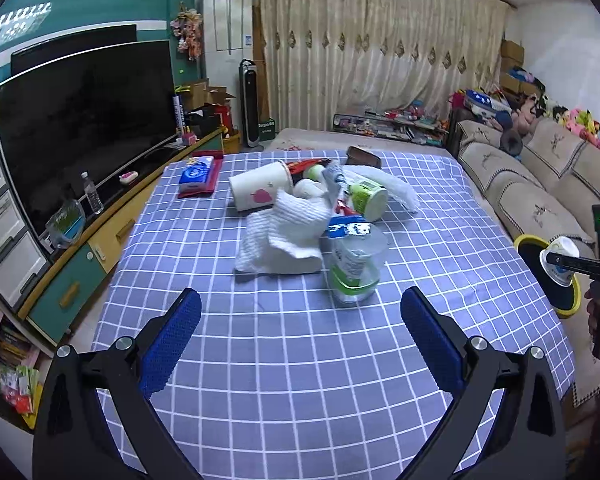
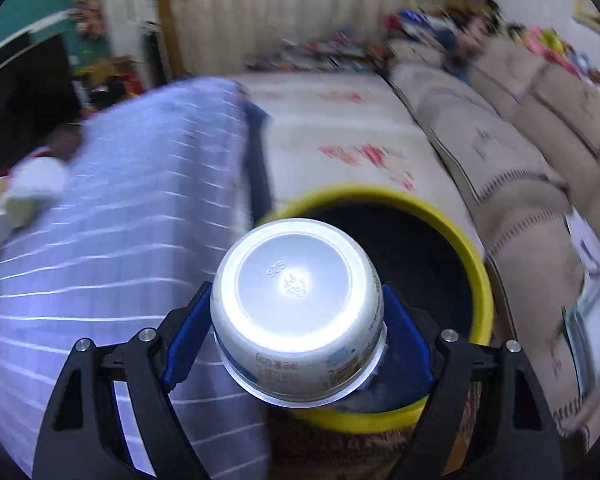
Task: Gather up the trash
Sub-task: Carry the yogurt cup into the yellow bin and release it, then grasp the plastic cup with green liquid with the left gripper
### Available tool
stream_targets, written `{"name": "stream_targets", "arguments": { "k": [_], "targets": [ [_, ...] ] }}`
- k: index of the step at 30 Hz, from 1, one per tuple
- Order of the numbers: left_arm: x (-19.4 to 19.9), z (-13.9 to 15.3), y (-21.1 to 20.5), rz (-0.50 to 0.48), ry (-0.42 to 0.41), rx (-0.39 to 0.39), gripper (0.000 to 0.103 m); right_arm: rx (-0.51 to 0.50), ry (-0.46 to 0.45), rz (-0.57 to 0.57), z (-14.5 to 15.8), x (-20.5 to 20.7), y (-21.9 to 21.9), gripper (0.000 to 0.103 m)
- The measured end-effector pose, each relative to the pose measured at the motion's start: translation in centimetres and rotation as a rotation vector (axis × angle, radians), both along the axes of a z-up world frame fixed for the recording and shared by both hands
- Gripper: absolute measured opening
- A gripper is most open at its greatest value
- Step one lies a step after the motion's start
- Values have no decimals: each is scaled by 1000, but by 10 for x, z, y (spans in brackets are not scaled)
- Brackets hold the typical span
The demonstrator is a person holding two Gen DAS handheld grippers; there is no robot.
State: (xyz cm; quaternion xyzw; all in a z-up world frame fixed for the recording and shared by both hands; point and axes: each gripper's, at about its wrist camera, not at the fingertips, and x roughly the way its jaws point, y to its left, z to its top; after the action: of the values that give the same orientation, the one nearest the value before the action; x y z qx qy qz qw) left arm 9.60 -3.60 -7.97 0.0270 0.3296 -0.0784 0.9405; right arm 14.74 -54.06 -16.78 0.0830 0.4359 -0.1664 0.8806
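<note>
White yogurt cup (image 2: 298, 312) right at my lens, base toward me, pinched between my right gripper (image 2: 296, 340) pads. Just beyond it gapes the yellow-rimmed bin (image 2: 482, 280) beside the table. I reckon this is the drop: centre over the opening, then let go. My left gripper (image 1: 300, 316) hangs spread wide and empty above the checked tablecloth (image 1: 260, 360); only that view shows the remaining trash pile (image 1: 312, 208) waiting.

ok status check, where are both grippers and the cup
Left gripper open, empty, over the table. Right gripper shut on white cup, above the yellow bin. Nothing blocking the drop.
</note>
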Motion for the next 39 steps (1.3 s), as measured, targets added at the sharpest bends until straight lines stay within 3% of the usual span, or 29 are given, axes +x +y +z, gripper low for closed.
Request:
{"name": "stream_targets", "arguments": {
  "k": [5,12,14,39],
  "targets": [
    [12,-7,-20,-25,25,11,98,5,68,-75,-27,12,-37,78],
    [26,-23,-40,-59,68,25,98,29,143,-106,-53,18,-51,79],
    [30,-27,-43,-65,81,24,98,25,149,-111,-56,19,-53,87],
    [95,-73,-59,-4,167,-49,98,30,-4,-30,-9,-1,-11,88]
  ]
}}
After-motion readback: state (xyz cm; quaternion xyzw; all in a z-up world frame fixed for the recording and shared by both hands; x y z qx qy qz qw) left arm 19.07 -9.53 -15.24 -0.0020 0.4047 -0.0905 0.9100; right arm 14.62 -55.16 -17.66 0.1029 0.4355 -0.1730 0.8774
